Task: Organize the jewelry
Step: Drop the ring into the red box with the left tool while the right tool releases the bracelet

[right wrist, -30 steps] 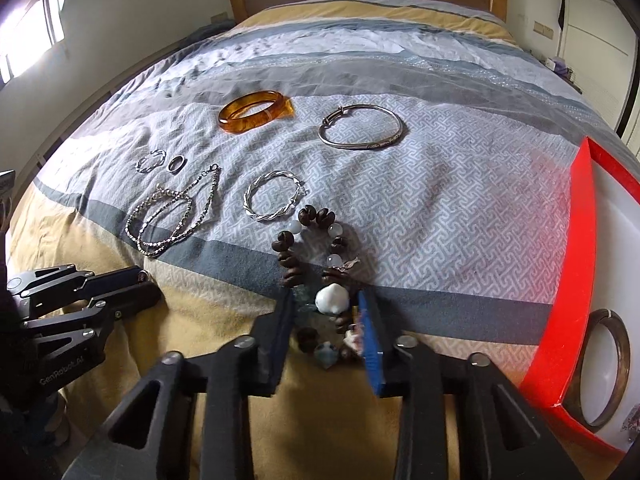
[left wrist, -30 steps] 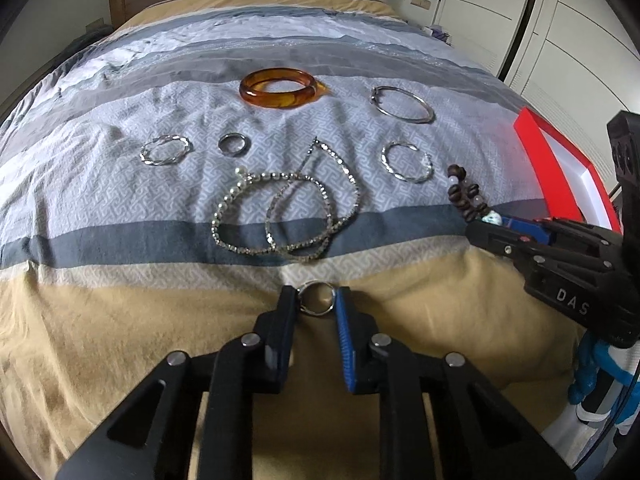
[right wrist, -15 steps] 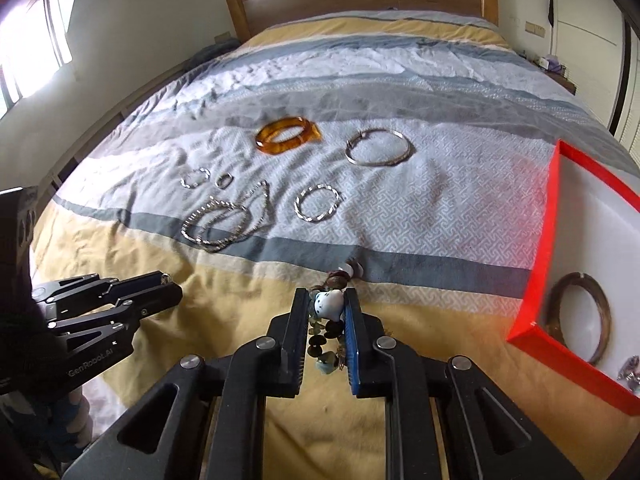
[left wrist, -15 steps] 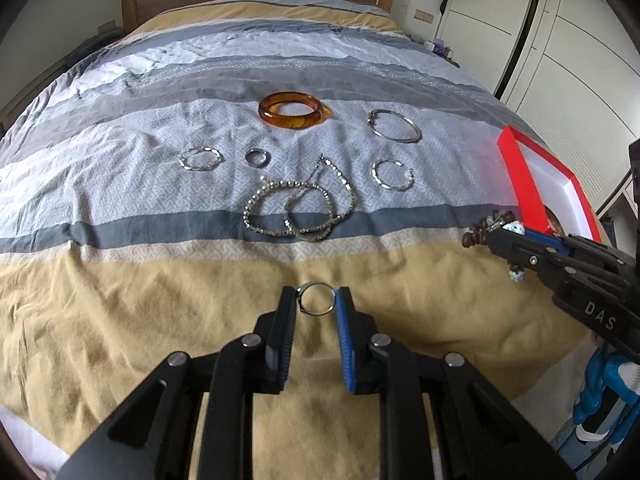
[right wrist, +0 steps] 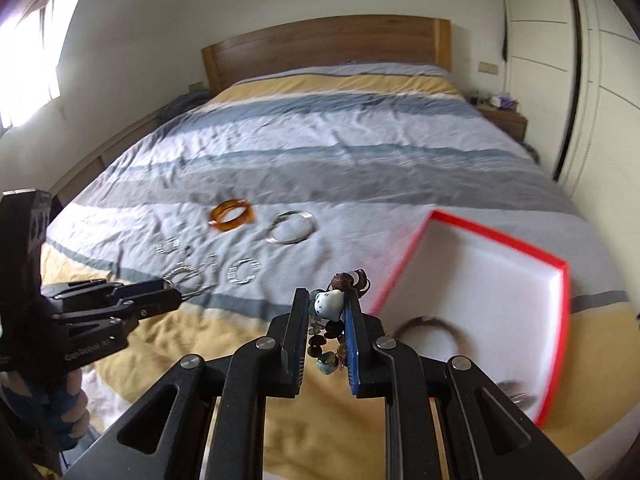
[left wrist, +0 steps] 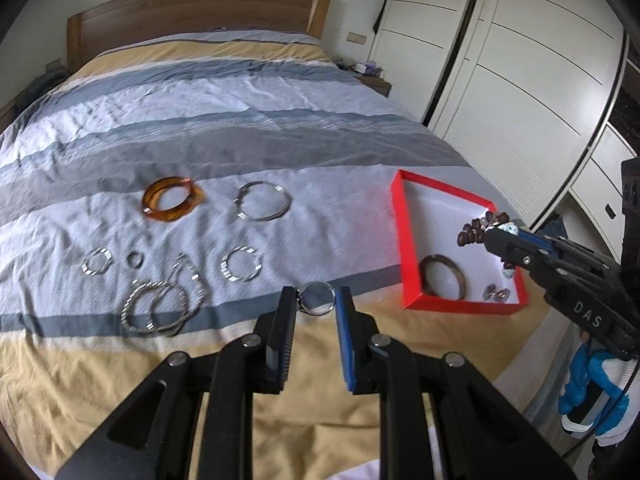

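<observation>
My left gripper [left wrist: 316,300] is shut on a small silver ring [left wrist: 317,299], held in the air above the bed. My right gripper [right wrist: 327,305] is shut on a brown beaded bracelet [right wrist: 333,312] with a white charm; its beads hang over the red box [left wrist: 402,240] in the left wrist view. The red box [right wrist: 560,320] has a white lining and holds a dark bangle [left wrist: 442,276] and small earrings [left wrist: 496,293]. Left on the striped bedspread are an amber bangle [left wrist: 170,199], a plain silver bangle [left wrist: 262,201], a twisted silver bangle [left wrist: 241,264], a bead necklace [left wrist: 160,306], a small hoop [left wrist: 97,262] and a ring [left wrist: 135,258].
The bed has a wooden headboard [left wrist: 192,16]. White wardrobe doors [left wrist: 520,60] stand to the right with a nightstand [left wrist: 370,80] beside them. A window [right wrist: 24,60] is on the left wall. A gloved hand [left wrist: 592,392] carries the right gripper.
Both grippers have risen and drawn back from the bedspread, carrying the ring and the beaded bracelet. The view has swung right, and the right gripper now hangs by the red box.
</observation>
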Demonstrator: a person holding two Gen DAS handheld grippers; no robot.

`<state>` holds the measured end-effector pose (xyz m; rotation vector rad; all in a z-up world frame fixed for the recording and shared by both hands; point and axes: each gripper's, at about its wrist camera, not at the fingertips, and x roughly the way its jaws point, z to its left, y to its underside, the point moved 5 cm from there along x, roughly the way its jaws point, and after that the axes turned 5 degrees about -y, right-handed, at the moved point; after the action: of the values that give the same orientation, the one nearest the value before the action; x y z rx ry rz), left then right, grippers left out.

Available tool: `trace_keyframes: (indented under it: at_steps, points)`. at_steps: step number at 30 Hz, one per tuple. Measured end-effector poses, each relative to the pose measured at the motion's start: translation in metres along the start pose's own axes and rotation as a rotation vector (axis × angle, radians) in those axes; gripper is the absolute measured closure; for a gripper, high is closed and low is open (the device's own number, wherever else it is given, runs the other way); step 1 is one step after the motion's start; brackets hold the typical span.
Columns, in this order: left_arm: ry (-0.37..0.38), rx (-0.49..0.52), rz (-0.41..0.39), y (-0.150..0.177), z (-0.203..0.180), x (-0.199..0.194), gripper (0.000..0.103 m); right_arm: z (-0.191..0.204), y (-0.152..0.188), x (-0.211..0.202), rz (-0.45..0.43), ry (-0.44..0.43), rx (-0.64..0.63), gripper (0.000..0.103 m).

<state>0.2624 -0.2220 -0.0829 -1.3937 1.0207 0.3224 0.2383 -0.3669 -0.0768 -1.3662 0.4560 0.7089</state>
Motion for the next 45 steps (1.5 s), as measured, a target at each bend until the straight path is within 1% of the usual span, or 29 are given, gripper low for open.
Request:
trace_keyframes:
  at_steps: [2,5,8,11,14,17,22,25,27,28,29,30,32,34,37,39,41,45]
  points:
    - [0.033,0.033,-0.002,-0.015,-0.028,0.012,0.085,-0.027,-0.002,-0.003,-0.003,0.038,0.014,0.086]
    - [0.057,0.087,0.008,-0.032,-0.068,0.038,0.085,-0.068,-0.001,-0.001,0.004,0.091,0.037,0.086]
    - [0.08,0.122,0.032,-0.043,-0.102,0.069,0.085,-0.106,0.002,0.011,0.023,0.129,0.067,0.086]
    - [0.084,0.143,0.072,-0.047,-0.125,0.103,0.084,-0.133,0.007,0.027,0.045,0.15,0.086,0.086]
    - [0.063,0.149,0.113,-0.042,-0.135,0.131,0.084,-0.146,0.014,0.043,0.073,0.154,0.096,0.086]
    - [0.035,0.147,0.138,-0.038,-0.135,0.151,0.084,-0.154,0.022,0.058,0.101,0.15,0.107,0.086]
    - [0.006,0.179,0.137,-0.04,-0.141,0.165,0.084,-0.169,0.039,0.069,0.141,0.159,0.124,0.086]
    - [0.007,0.172,0.172,-0.035,-0.141,0.174,0.084,-0.174,0.046,0.072,0.162,0.164,0.139,0.086]
    - [-0.005,0.176,0.156,-0.033,-0.141,0.175,0.083,-0.172,0.047,0.071,0.162,0.166,0.132,0.085]
    - [0.001,0.173,0.157,-0.033,-0.141,0.175,0.083,-0.17,0.047,0.07,0.161,0.166,0.126,0.084]
    - [0.014,0.164,0.163,-0.033,-0.141,0.175,0.083,-0.169,0.047,0.069,0.162,0.166,0.122,0.08]
    - [0.019,0.159,0.165,-0.034,-0.141,0.176,0.083,-0.169,0.048,0.068,0.165,0.17,0.119,0.073]
    - [0.022,0.154,0.168,-0.035,-0.14,0.174,0.083,-0.169,0.049,0.064,0.166,0.186,0.116,0.069]
    - [0.032,0.153,0.163,-0.035,-0.141,0.169,0.08,-0.17,0.049,0.059,0.162,0.195,0.12,0.068]
    - [0.042,0.146,0.134,-0.037,-0.139,0.153,0.079,-0.17,0.048,0.045,0.143,0.203,0.134,0.064]
    - [0.066,0.13,0.116,-0.039,-0.137,0.137,0.079,-0.167,0.045,0.035,0.13,0.214,0.137,0.06]
    - [0.077,0.112,0.093,-0.041,-0.13,0.118,0.079,-0.161,0.041,0.021,0.109,0.222,0.138,0.058]
    - [0.054,0.116,0.079,-0.04,-0.112,0.083,0.079,-0.141,0.03,-0.006,0.065,0.22,0.132,0.055]
